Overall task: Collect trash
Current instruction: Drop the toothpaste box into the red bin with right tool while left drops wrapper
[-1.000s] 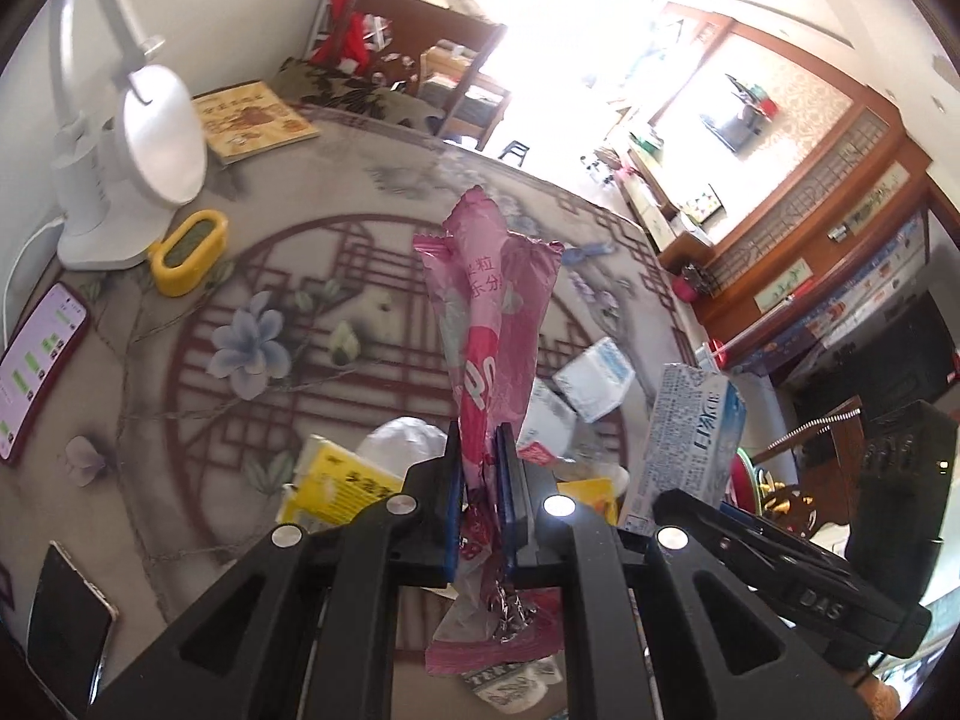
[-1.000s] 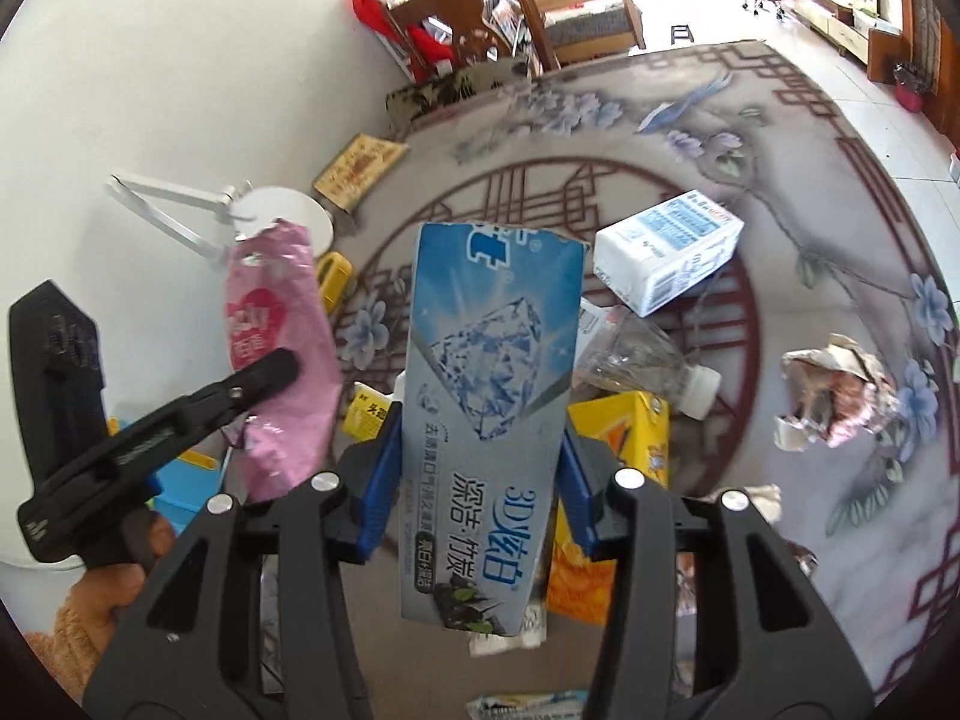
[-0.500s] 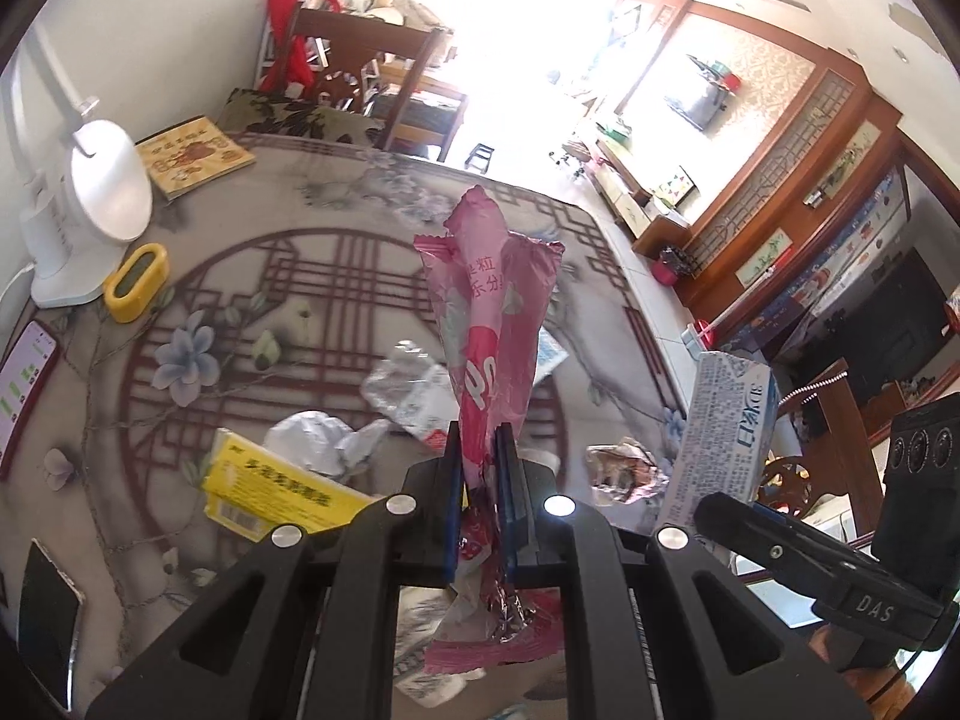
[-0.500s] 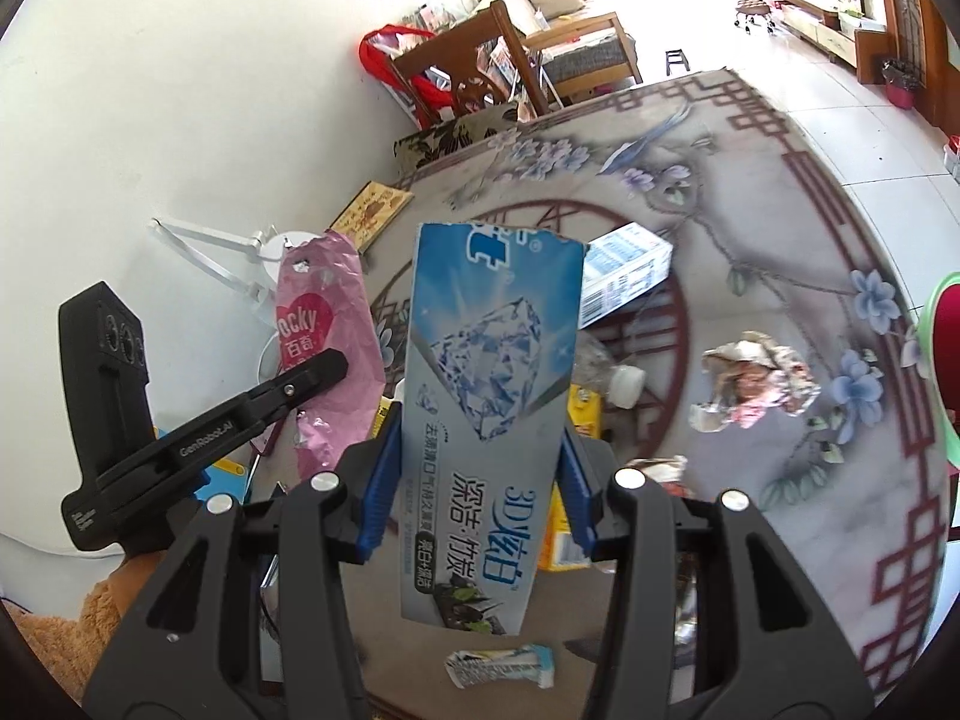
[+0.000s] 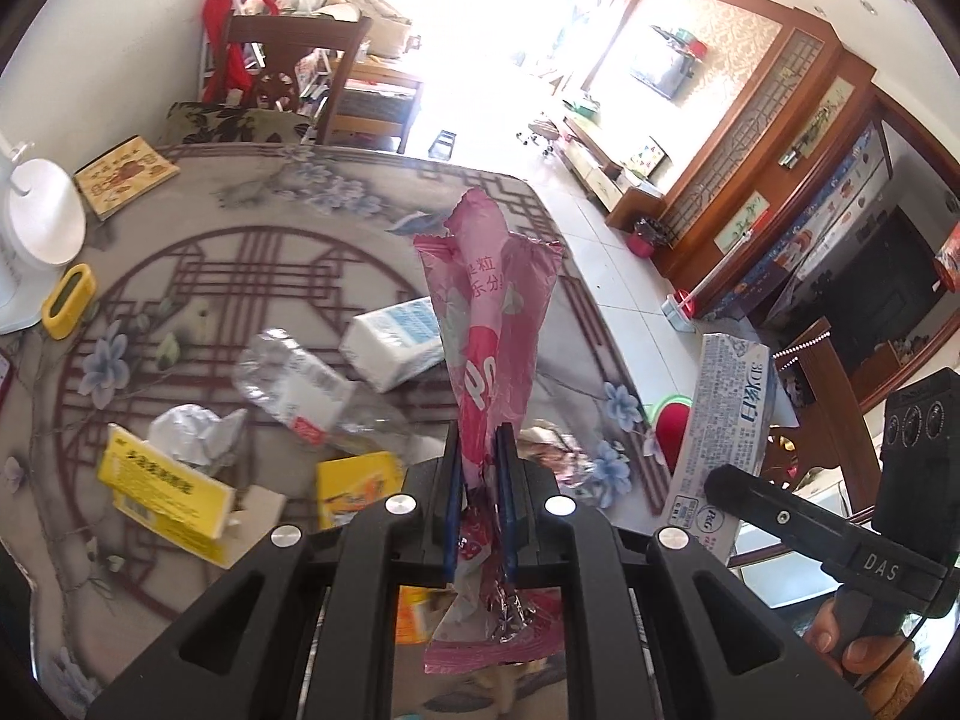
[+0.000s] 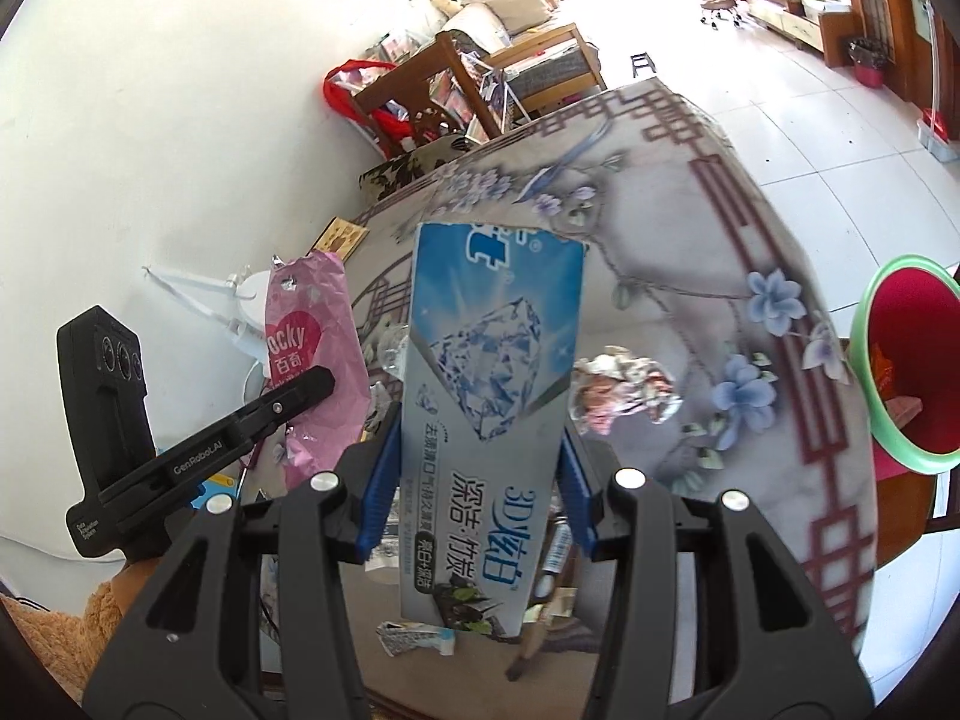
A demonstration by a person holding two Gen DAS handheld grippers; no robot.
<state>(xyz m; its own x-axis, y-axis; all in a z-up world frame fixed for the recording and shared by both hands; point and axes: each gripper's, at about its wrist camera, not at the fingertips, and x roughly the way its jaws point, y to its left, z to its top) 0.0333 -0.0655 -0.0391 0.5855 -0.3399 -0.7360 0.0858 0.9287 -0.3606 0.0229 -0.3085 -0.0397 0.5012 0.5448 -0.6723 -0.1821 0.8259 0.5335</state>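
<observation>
My left gripper's (image 5: 480, 498) blue-padded fingers (image 5: 453, 492) are pinching together on the pink snack wrapper (image 5: 489, 324), which is standing up toward twelve o'clock from the jaws in the left wrist view while its crumpled tail is hanging below them. Around it on the patterned table (image 5: 228, 264) I am seeing loose trash: a yellow box (image 5: 171, 495) at about nine o'clock, crumpled white paper (image 5: 189, 429) just above that, a flattened clear bottle (image 5: 300, 381) toward ten o'clock, and a white carton (image 5: 399, 342) at eleven o'clock, just left of the wrapper. Moving right, my right gripper's (image 6: 480, 492) fingers (image 6: 384, 480) are clamping the sides of the blue toothpaste box (image 6: 492, 384), held upright toward twelve o'clock in the right wrist view. A crumpled wrapper (image 6: 624, 390) is lying on the table just right of that box, and a red bin with a green rim (image 6: 912, 360) is sitting past the table edge at three o'clock.
</observation>
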